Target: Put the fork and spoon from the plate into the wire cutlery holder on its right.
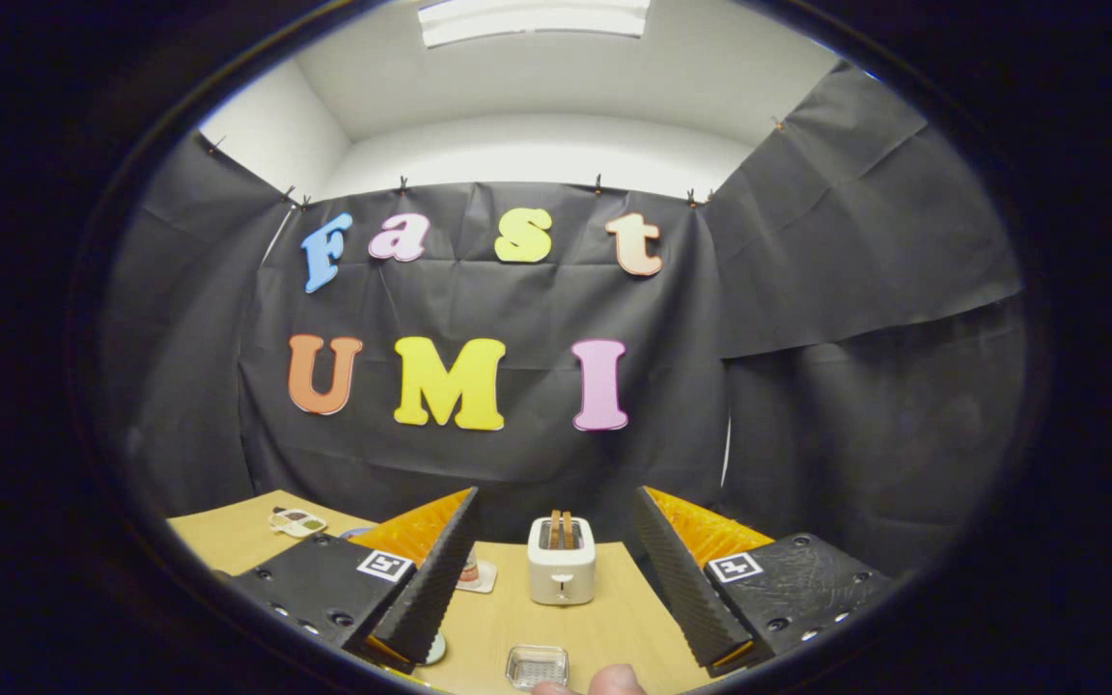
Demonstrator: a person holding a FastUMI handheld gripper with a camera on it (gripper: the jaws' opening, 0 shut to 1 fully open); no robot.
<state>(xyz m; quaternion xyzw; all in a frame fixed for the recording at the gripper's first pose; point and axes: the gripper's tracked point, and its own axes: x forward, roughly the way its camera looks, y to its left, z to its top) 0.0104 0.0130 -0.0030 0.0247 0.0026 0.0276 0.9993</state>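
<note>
My gripper (556,492) is open, held well above the wooden table (604,627), and nothing is between its fingers. Low between the fingers, near the table's front, sits a small square wire-mesh holder (537,666), seen from above. To the holder's left, a pale round rim that may be the plate (435,649) peeks out from under the left finger (430,579); the finger hides the rest of it. A person's fingertips (614,681) show just right of the holder.
A white toaster (562,565) with two slices in it stands at the back of the table, centred between the fingers. A small jar on a coaster (472,571) sits left of it. A white dish (297,522) lies at the far left. Black cloth walls surround the table.
</note>
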